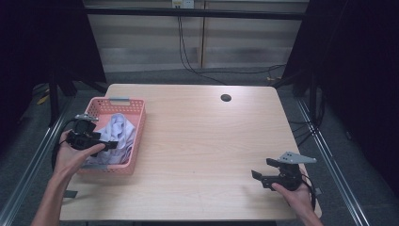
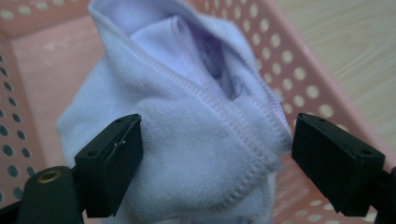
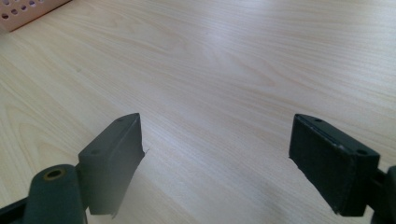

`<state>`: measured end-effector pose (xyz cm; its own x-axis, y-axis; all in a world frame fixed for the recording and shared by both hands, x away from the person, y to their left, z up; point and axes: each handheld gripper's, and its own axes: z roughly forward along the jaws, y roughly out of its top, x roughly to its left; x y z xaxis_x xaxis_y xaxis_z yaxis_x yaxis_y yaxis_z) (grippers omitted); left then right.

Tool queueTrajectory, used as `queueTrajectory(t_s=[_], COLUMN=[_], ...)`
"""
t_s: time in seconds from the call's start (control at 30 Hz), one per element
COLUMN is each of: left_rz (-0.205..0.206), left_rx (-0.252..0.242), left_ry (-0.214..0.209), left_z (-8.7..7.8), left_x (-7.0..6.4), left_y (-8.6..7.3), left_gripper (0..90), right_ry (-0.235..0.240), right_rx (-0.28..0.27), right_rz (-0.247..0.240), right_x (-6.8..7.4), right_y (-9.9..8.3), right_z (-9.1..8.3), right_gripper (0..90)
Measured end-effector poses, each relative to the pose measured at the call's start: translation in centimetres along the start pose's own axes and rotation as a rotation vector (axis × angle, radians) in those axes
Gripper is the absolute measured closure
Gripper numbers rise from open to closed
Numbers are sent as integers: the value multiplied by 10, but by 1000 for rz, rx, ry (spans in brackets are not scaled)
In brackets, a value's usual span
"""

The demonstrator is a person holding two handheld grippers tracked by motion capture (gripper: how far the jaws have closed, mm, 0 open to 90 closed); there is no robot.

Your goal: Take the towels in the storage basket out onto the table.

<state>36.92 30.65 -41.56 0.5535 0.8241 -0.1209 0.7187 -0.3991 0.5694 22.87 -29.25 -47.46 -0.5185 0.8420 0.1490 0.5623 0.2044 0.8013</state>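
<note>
At the left edge of a light wooden table [image 1: 197, 141], inside a pink perforated basket [image 1: 137, 123]: a crumpled pale lilac cloth [image 1: 117, 132], heaped against the basket's walls. Just over its near end, the left gripper [image 1: 110, 144], held in a hand from the bottom left. From the left gripper view [image 2: 217, 154], jaws spread wide to either side of a stitched fold of the cloth [image 2: 187, 130], the left pad touching or nearly touching the fabric, the right pad standing apart from it, nothing pinched between them. Behind the fabric, the basket's dotted pink wall [image 2: 299, 70] and a strip of tabletop at the upper right.

Well apart, near the table's front right corner, the right gripper [image 1: 258, 178], gripped by the other hand, grey plate on top, pointing left across the bare wood. From the right gripper view [image 3: 215, 154], jaws likewise wide open, holding nothing, over pale wood grain [image 3: 224, 70], with a corner of the pink basket [image 3: 28, 11] at the far upper left.

Toward the table's far edge, a small dark round hole [image 1: 226, 98].
</note>
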Motion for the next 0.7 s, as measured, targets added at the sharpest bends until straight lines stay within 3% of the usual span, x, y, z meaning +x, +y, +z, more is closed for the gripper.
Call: queueTrajectory(t_s=[0.07, 0.13, 0.17, 0.23, 0.27, 0.4, 0.57, 0.7], left_rz=[5, 3, 26, 44, 30, 40, 9, 28], left_rx=[31, 63, 89, 152, 155, 221, 245, 308], left_ry=[-27, -15, -4, -39, -34, 24, 33, 56], left_z=[9, 16, 19, 27, 28, 42, 51, 60], left_x=[0, -2, -4, -5, -6, -4, 0, -3], left_y=[0, 2, 4, 8, 8, 12, 15, 19], left_gripper=[156, 151, 134, 47, 0, 0, 0, 0], right_ry=[2, 3, 3, 4, 5, 6, 10, 10], right_rx=[1, 4, 3, 2, 5, 5, 8, 7], right_rz=[2, 2, 0, 0, 2, 4, 1, 1], right_x=[0, 0, 0, 0, 0, 0, -1, -1], right_y=[0, 0, 0, 0, 0, 0, 0, 0], right_z=[0, 1, 1, 1, 1, 0, 1, 1], right_gripper=[172, 171, 172, 172, 172, 172, 172, 172])
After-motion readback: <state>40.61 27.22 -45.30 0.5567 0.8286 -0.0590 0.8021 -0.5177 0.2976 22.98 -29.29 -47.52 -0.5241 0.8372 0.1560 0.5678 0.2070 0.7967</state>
